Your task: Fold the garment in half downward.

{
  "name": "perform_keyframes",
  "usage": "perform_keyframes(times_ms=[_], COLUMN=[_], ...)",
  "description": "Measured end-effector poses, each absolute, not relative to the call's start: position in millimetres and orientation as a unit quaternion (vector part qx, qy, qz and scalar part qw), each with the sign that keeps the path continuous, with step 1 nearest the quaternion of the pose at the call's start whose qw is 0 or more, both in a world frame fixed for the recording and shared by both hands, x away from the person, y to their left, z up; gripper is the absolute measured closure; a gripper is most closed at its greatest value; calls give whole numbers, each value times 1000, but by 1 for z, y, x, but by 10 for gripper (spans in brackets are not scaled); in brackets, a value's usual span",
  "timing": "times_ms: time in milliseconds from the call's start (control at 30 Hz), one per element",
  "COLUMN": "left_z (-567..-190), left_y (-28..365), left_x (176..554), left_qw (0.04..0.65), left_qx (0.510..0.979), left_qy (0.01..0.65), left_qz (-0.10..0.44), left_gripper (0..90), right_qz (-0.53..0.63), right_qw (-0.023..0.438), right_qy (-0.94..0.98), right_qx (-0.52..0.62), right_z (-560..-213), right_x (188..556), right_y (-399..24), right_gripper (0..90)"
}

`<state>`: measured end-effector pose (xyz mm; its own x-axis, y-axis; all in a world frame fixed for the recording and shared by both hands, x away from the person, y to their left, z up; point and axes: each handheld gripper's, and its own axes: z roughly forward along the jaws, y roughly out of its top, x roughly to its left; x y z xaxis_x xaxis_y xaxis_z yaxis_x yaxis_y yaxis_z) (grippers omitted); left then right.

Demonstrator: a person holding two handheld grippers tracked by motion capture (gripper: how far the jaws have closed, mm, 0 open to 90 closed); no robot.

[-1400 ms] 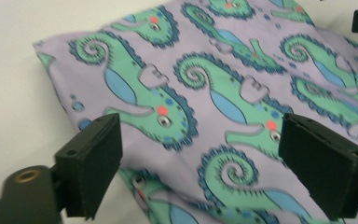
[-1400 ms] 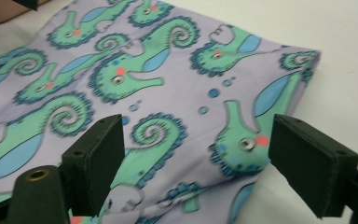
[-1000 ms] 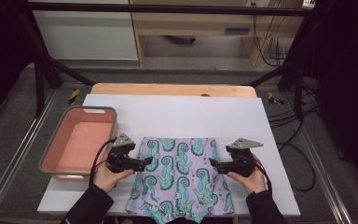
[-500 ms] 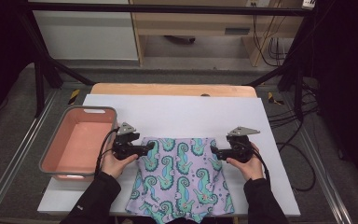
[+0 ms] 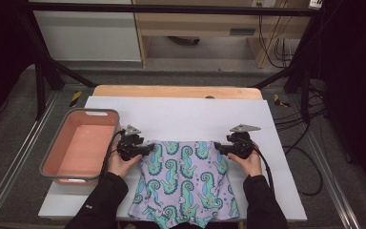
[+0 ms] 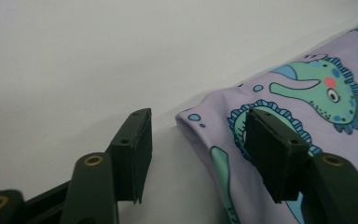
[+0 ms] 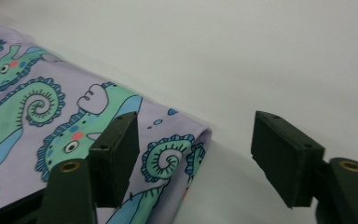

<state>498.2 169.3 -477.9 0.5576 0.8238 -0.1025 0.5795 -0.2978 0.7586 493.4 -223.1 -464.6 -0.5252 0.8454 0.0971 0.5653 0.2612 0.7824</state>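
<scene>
In the high view, a purple cloth (image 5: 183, 183) printed with green seahorses lay flat on the white surface (image 5: 181, 117), reaching from about its middle to its near edge and slightly over it. The left gripper (image 5: 145, 149) sat at the cloth's far left corner and the right gripper (image 5: 218, 147) at its far right corner, each held in a hand with a dark sleeve behind it. A pink tub (image 5: 81, 145) stood at the left edge of the surface, just beside the left hand (image 5: 121, 162).

In the left gripper view, the left gripper (image 6: 198, 149) lay low over the surface with its jaws about half open. They had just been closing. The corner of the cloth (image 6: 279, 112) lay between them: one jaw was over the printed fabric, the other over bare surface, and neither pad pressed on it.

In the right gripper view, the right gripper (image 7: 196, 158) stood the same way, with its jaws partly open after just closing. The cloth's (image 7: 51, 107) corner was between them, one jaw above the fabric and the other above bare surface, with a clear gap on each side.
</scene>
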Motion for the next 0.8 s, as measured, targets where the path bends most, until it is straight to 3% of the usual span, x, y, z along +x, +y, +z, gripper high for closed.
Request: perform_keyframes(times_ms=[433, 700, 800], left_z=[-482, -480, -480], left_y=[167, 163, 163], left_x=[501, 497, 496], left_qw=[393, 388, 391], left_qx=[787, 794, 794], left_qy=[451, 450, 450], left_qz=[150, 125, 116], left_gripper=[561, 786, 848], right_qz=[375, 365, 368], right_qw=[165, 163, 151], right_qy=[792, 808, 810], right_qx=[453, 433, 431], right_z=[-482, -480, -480], right_x=[508, 504, 503], right_y=[-215, -206, -204], right_gripper=[463, 673, 817])
